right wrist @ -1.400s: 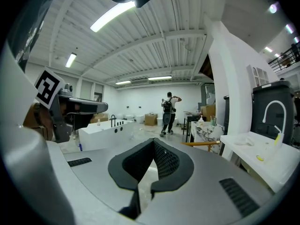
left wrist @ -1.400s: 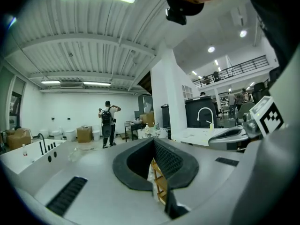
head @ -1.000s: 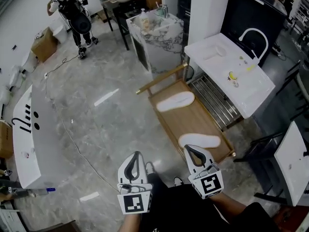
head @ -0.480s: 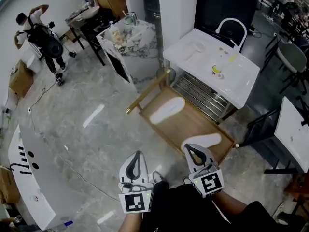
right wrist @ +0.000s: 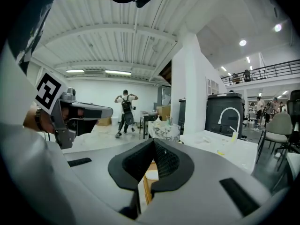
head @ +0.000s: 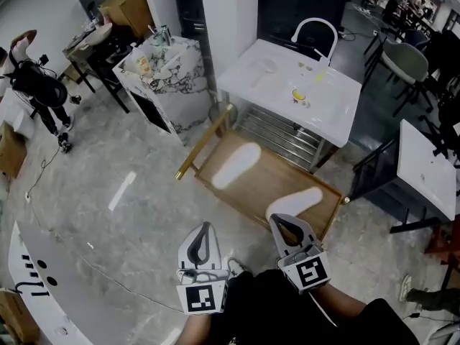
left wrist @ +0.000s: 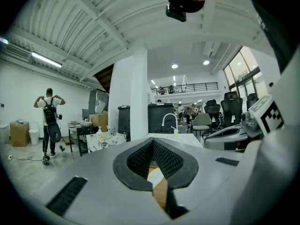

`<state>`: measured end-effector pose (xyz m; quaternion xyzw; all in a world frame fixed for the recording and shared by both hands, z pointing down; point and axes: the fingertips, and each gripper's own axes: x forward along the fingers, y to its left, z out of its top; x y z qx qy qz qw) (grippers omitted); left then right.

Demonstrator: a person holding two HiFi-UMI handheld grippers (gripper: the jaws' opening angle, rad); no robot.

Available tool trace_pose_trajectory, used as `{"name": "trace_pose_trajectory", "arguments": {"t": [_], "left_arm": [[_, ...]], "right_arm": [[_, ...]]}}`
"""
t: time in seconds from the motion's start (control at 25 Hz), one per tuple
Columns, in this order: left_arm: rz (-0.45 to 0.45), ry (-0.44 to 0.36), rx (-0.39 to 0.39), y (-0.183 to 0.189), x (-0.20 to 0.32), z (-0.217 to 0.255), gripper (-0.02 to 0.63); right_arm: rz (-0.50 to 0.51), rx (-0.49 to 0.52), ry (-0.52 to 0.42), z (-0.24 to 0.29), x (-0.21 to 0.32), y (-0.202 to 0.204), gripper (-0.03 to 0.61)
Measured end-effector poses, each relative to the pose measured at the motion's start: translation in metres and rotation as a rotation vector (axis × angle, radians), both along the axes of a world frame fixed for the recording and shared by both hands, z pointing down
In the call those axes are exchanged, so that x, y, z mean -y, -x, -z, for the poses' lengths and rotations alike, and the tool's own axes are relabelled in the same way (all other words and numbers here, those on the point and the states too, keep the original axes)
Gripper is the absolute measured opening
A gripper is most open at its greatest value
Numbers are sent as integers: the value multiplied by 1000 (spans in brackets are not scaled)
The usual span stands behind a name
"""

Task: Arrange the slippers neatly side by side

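Two white slippers lie apart on a low wooden platform (head: 272,185) on the floor. The far slipper (head: 236,165) is near the platform's left end. The near slipper (head: 298,200) lies by its right corner, just beyond my right gripper (head: 282,221). My left gripper (head: 203,228) hangs over bare floor, left of the platform. Both grippers are shut and hold nothing. In the left gripper view the gripper (left wrist: 152,142) lets a sliver of slipper (left wrist: 156,176) and wood show between its jaws. In the right gripper view the shut gripper (right wrist: 153,142) likewise frames a bit of slipper (right wrist: 151,176).
A white sink table (head: 287,88) with a metal rack (head: 284,131) under it stands behind the platform. A marble counter (head: 162,70) is at the back left. A person with a backpack (head: 36,85) stands far left. A white table (head: 428,167) and dark chairs stand on the right.
The view has swung round: the platform, sink table and counter have slid left and turned in the head view. Both grippers stay shut and hold the same spots in the picture.
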<state>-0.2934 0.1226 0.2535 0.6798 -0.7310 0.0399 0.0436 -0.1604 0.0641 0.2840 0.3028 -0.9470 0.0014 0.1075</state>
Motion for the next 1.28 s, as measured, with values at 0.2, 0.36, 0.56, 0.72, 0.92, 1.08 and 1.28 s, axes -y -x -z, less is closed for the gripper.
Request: {"name": "trace_pose_trajectory", "arguments": {"t": [0.2,0.36,0.56,0.72,0.92,1.08,1.28], "left_arm": [[-46,13,18,10,-3,-5,0],[-64,16,34,25,-10,-7,0],[-123,14,-1,19,-9,-18,0],[-177,33,12,3,-8,-24,0],[-189,70,30,9,-3,-29,0],[-206,81,53,13,4,-29,0],[-249,70,47,6,29,-28,0]], "right_arm": [[-69,-4,7,-9,-2,0,-9],[-84,12,5,-9,-12,16,-9],[-140,0,12,-11,-21,6,-9],[-193,-21,52,-29,-19,-11,-9],[-190,-5,45,-34,-9,-1,-9],[-211,9,62,-34,-1,3,-9],[-253,-14,91,-42,10,-9,-9]]}}
